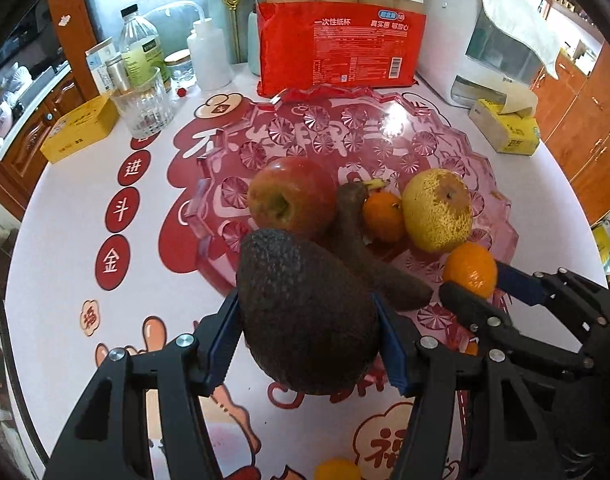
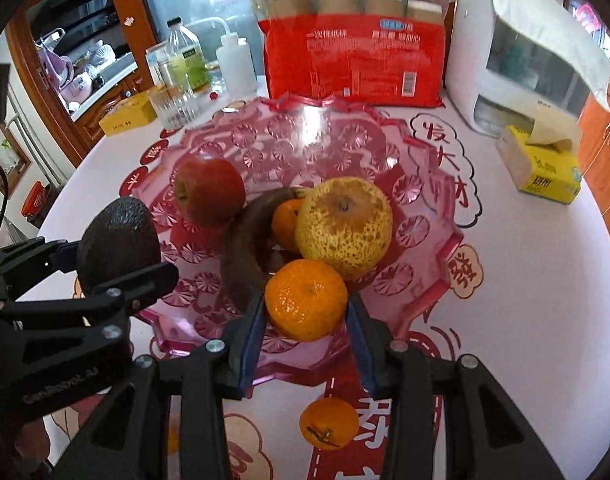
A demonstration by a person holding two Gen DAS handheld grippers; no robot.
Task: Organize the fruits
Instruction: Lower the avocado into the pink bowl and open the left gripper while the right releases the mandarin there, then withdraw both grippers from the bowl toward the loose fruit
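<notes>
Both hand-held tools point steeply down over the near rim of a scalloped pink translucent plastic fruit tray on a round white table with red festive lettering. The left gripper is clamped by its blue pads on a dark, pebbly-skinned avocado, whose long axis runs away from the camera, narrow end toward the tray's middle. The right gripper grips a small glossy orange mandarin at the tray's near edge, stem dimple upward. In the tray lie a red apple, a speckled yellow pear, a browned banana curving from near edge toward the centre, and a second mandarin behind it. Another mandarin on the table sits just below the right gripper. Behind stands a red pack of paper cups printed 一次性纸杯. The left tool's black body reads "GenRobot.AI".
</notes>
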